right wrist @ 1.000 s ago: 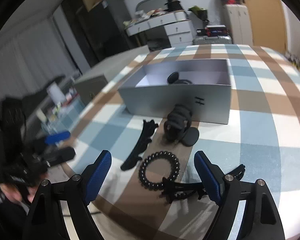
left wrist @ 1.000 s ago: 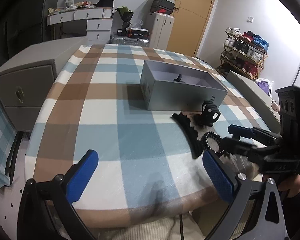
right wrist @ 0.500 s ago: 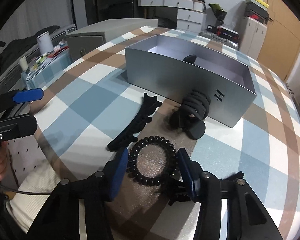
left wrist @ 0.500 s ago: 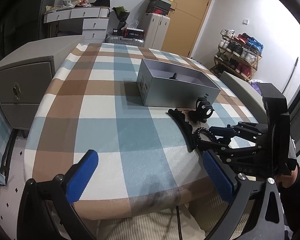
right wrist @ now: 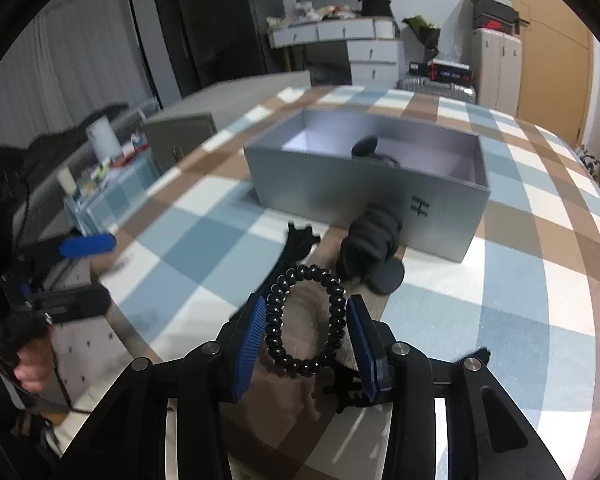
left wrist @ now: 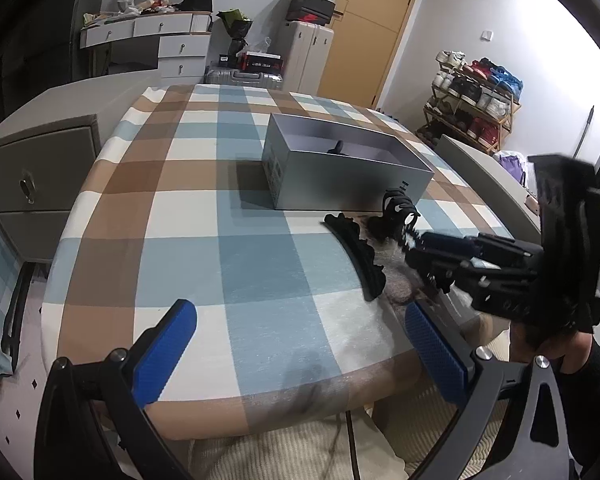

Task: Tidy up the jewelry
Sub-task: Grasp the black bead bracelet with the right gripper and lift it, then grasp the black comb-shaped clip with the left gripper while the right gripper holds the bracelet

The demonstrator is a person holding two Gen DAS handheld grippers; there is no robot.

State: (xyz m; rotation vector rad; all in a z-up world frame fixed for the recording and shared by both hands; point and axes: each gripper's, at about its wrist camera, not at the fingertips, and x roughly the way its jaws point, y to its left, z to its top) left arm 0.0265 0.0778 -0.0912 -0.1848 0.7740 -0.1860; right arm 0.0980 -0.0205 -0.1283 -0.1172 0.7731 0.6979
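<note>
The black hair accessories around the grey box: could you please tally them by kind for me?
Black spiral coil hair tie: 1
Black claw clips (beside the box, under the right tongs): 2
Long black toothed clip: 1
Black item inside the open grey cardboard box, kind unclear: 1
Total: 5

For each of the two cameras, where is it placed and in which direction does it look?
Left wrist: sits on the left gripper, jaws open and empty, looking across the checked table to the grey box; the right gripper enters at right.
Right wrist: sits on the right gripper, whose jaws are closing on the black spiral hair tie, facing the box; the left gripper and a hand show at left.
Shared: box, table, black hair clip.
</note>
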